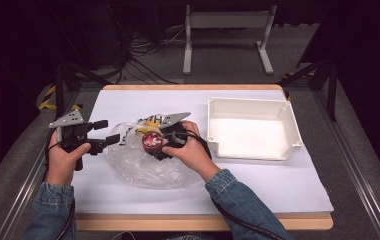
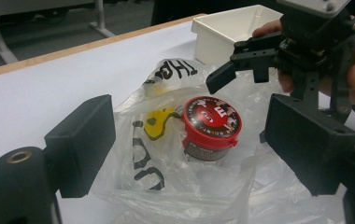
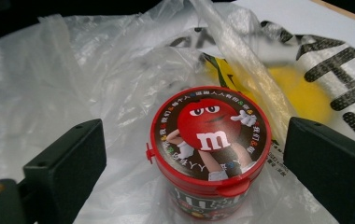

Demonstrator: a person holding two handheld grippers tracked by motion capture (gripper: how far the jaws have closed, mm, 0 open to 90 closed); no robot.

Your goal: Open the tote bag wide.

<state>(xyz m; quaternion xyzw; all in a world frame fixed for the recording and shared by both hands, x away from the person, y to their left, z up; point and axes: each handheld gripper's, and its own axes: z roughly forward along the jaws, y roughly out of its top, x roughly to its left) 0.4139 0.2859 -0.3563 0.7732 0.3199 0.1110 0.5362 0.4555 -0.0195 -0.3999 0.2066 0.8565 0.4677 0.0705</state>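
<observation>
With the right gripper (image 3: 199,154) spread wide around the red candy tub (image 3: 209,149) on the plastic bag (image 1: 143,167), left gripper (image 1: 109,132) open beside it, closing could pinch loose film and slip.

Left hand (image 1: 64,159) grips handle of left gripper (image 1: 109,132), I keep it level, pointing toward right side of high view. Jaws parted wide, pads (image 2: 80,142) bare, nothing pressed. Right hand (image 1: 190,148) wraps right gripper (image 1: 153,142), aimed back toward left gripper, tips low. Its jaws spread, pads (image 3: 327,163) clear on both sides, no contact. Both forearms in denim sleeves (image 1: 235,197) enter from bottom edge, elbows out, grippers near each other, facing.
</observation>
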